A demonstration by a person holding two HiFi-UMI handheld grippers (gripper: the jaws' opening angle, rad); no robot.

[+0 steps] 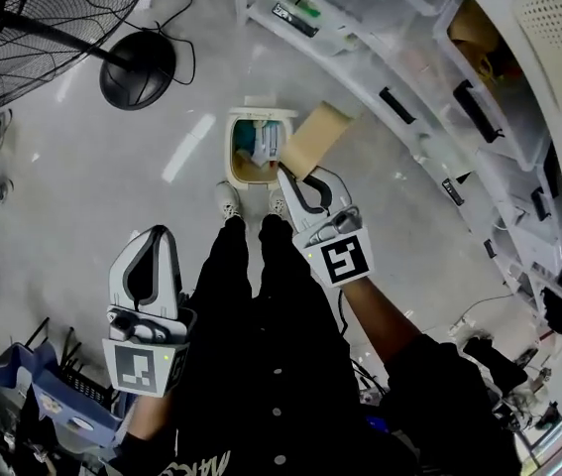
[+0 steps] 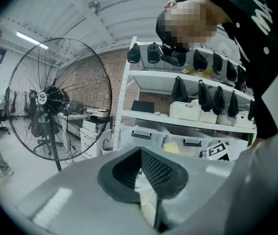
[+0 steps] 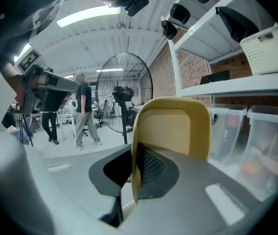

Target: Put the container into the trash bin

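My left hand-held gripper [image 1: 159, 234] hangs beside my leg, its jaws closed tip to tip with nothing between them. Ahead on the floor stands the open trash bin [image 1: 232, 147]. My right hand-held gripper [image 1: 287, 175] is clamped on one edge of the tan container [image 1: 317, 135], held tilted over the bin's right rim.

big floor fan [image 1: 137, 67], white shelving [image 1: 340, 62] holding clear bins [image 1: 489, 117]
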